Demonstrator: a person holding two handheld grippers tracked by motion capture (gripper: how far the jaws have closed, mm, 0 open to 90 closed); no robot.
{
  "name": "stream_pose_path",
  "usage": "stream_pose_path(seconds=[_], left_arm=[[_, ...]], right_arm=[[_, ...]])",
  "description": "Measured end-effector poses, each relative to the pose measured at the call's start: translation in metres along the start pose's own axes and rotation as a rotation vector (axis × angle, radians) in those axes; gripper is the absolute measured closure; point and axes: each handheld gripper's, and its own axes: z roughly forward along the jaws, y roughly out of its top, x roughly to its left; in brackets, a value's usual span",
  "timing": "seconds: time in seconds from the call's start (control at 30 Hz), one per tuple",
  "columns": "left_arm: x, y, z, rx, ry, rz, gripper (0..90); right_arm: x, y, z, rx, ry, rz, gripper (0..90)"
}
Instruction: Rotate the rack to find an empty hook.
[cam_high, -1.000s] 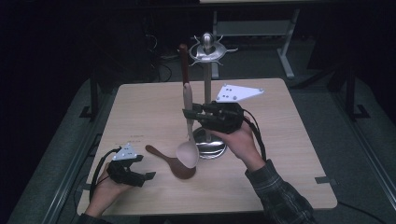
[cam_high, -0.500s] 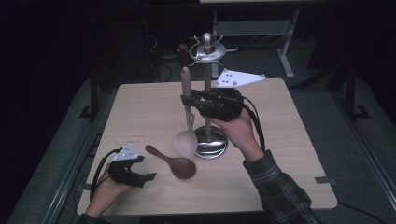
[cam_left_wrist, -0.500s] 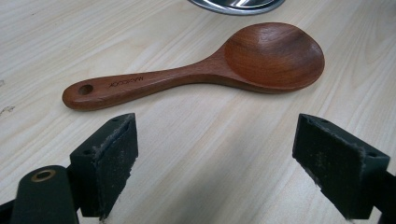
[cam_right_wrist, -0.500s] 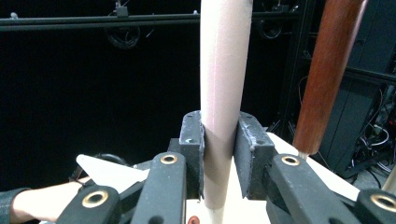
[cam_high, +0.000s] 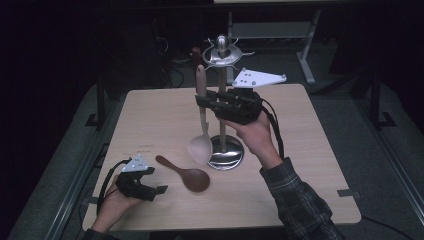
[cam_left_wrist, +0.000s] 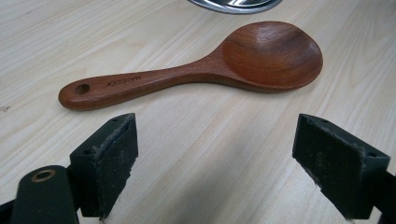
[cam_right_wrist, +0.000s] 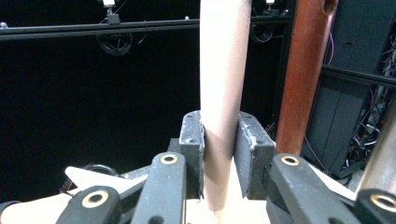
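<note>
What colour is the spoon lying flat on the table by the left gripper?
Reddish-brown wood: the spoon has a darker bowl and a small hole at its handle end. Clearest in the left gripper view.

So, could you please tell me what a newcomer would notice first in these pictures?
The right hand-held gripper holds a pale spoon upright above the table, beside the metal utensil stand. A dark wooden spoon lies flat on the table, just ahead of the open left hand-held gripper.

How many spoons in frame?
3. A pale spoon is held upright, clamped in the right gripper; a dark wooden spoon lies on the table; a dark handle hangs at the rack, bowl hidden.
</note>
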Motion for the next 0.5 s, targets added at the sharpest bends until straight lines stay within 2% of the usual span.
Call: stream_pose_path(seconds=[0.3, 0.5], left_arm=[[-0.0001, 0.0004, 0.0004, 0.007, -0.003, 0.007, 13.8], [0.0, 0.0004, 0.0005, 0.008, -0.004, 0.008, 13.9]], right_arm=[[-0.0061, -0.0056, -0.0018, -0.005, -0.009, 0.023, 74.3], [-0.0089, -0.0076, -0.0032, -0.005, -0.024, 0.021, 74.4]])
